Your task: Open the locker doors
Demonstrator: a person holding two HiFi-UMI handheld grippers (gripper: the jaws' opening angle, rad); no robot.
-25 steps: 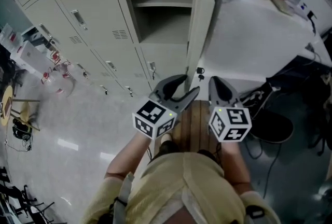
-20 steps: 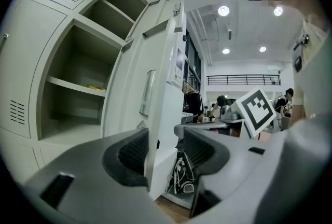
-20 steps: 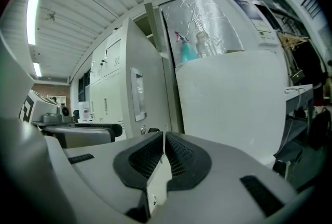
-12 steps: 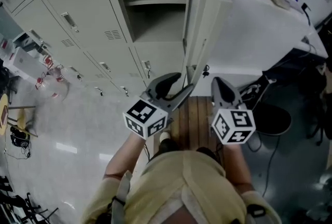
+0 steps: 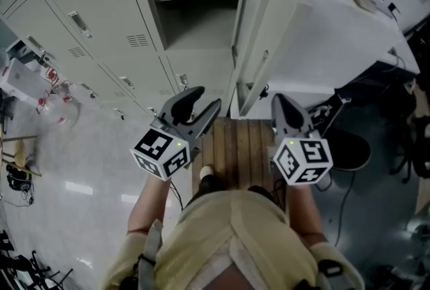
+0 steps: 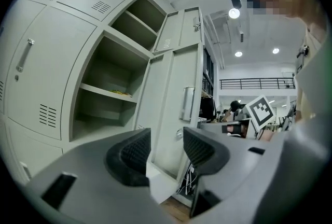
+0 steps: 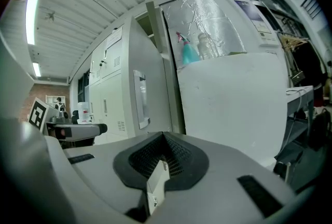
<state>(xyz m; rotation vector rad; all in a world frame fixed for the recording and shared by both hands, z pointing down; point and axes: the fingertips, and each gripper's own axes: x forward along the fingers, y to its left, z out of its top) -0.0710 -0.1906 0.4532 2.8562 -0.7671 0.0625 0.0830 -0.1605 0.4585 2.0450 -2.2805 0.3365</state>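
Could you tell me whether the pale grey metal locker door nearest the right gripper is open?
Open: the pale grey metal locker door stands swung out, baring the shelved compartment.

Grey locker door (image 5: 247, 40) wide open, neighbouring doors (image 5: 101, 13) closed

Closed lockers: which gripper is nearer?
Left. The left gripper is just in front of the closed lockers; the right gripper is beyond the open door, by the white cabinet.

The left gripper (image 5: 205, 101) has swung leftward, clear of the open locker door (image 5: 259, 47) edge it was beside.
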